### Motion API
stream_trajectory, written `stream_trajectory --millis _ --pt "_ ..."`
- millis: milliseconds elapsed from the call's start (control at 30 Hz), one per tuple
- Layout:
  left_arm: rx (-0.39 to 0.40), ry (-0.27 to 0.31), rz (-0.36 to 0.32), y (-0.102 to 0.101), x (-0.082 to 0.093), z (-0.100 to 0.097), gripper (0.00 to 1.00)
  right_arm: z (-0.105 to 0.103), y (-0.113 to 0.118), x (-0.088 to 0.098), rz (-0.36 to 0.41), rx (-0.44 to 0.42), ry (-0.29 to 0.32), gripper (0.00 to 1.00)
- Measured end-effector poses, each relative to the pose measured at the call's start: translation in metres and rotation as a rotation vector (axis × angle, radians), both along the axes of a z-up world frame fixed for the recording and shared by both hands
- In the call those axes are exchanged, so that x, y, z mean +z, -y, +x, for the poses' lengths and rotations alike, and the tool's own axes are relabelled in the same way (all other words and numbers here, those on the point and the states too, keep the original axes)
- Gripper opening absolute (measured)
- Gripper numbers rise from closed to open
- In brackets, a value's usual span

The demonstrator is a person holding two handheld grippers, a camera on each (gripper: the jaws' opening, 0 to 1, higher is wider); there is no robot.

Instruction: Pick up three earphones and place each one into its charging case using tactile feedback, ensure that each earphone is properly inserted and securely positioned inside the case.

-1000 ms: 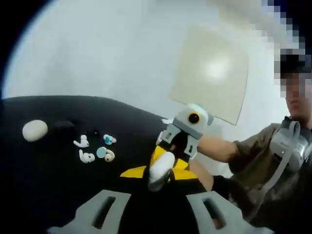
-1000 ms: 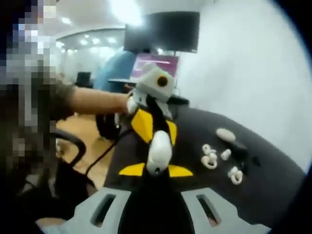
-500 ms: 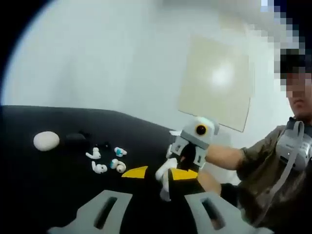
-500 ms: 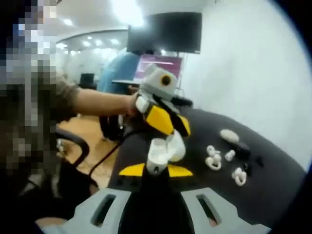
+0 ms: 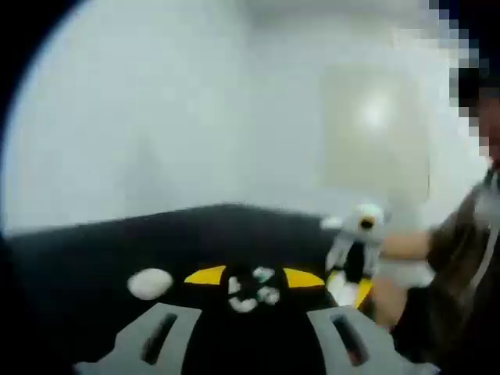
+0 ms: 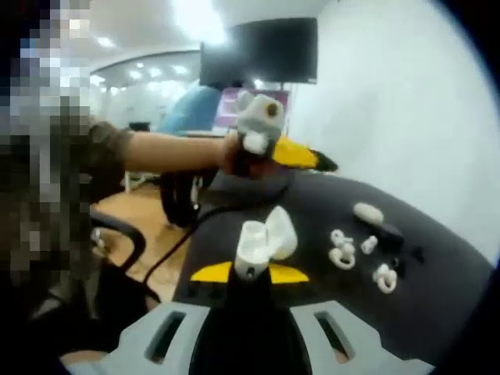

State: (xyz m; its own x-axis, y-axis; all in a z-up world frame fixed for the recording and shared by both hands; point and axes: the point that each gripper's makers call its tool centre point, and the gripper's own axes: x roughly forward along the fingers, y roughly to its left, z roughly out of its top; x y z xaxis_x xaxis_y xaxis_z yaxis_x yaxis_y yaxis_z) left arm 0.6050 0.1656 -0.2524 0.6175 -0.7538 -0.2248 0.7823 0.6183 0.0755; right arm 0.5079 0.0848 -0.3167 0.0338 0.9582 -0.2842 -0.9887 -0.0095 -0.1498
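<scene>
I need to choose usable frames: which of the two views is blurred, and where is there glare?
Left gripper view: motion-blurred overall, the small white earphones smeared on the black table. Right gripper view: sharper, the open white charging case clear; ceiling light glare at the top.

An office: wall-mounted dark screen [image 6: 262, 48], ceiling lights [image 6: 199, 17], office chair [image 6: 117, 234], desks behind.

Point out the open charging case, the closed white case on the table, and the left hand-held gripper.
open charging case [image 6: 266, 241]: right gripper view, base body beside the lid.
closed white case [image 6: 368, 212]: right gripper view, top shell.
left hand-held gripper [image 6: 306, 158]: right gripper view, yellow jaws.
</scene>
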Motion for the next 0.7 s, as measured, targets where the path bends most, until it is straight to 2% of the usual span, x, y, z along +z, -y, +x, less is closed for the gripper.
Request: stream_trajectory --millis 33,100,267,367,400,467,567,700 --pt "0.01 0.018 0.097 -0.002 -0.006 0.005 0.16 0.0 0.0 0.0 0.0 0.0 0.001 0.17" --pt "-0.002 0.051 0.21 0.002 -0.013 0.013 0.18 -0.001 0.0 0.0 0.001 0.001 0.002 0.17" --pt "0.022 -0.011 0.146 0.02 -0.01 0.035 0.19 -0.001 0.0 0.0 0.002 0.001 0.005 0.17" --pt "0.04 -0.052 0.159 0.027 -0.019 0.047 0.14 -0.001 0.0 0.0 0.003 0.002 0.005 0.17" --pt "0.039 -0.087 0.178 0.028 -0.026 0.047 0.13 -0.001 0.0 0.0 0.003 0.003 0.006 0.17" --pt "0.02 -0.121 0.205 0.035 -0.036 0.047 0.11 -0.001 0.0 0.0 0.004 0.004 0.007 0.17" --pt "0.015 -0.136 0.225 0.042 -0.043 0.05 0.12 -0.001 0.0 0.0 0.006 0.008 0.009 0.17" --pt "0.015 -0.157 0.213 0.052 -0.042 0.058 0.14 -0.001 0.0 0.0 0.007 0.009 0.012 0.17"
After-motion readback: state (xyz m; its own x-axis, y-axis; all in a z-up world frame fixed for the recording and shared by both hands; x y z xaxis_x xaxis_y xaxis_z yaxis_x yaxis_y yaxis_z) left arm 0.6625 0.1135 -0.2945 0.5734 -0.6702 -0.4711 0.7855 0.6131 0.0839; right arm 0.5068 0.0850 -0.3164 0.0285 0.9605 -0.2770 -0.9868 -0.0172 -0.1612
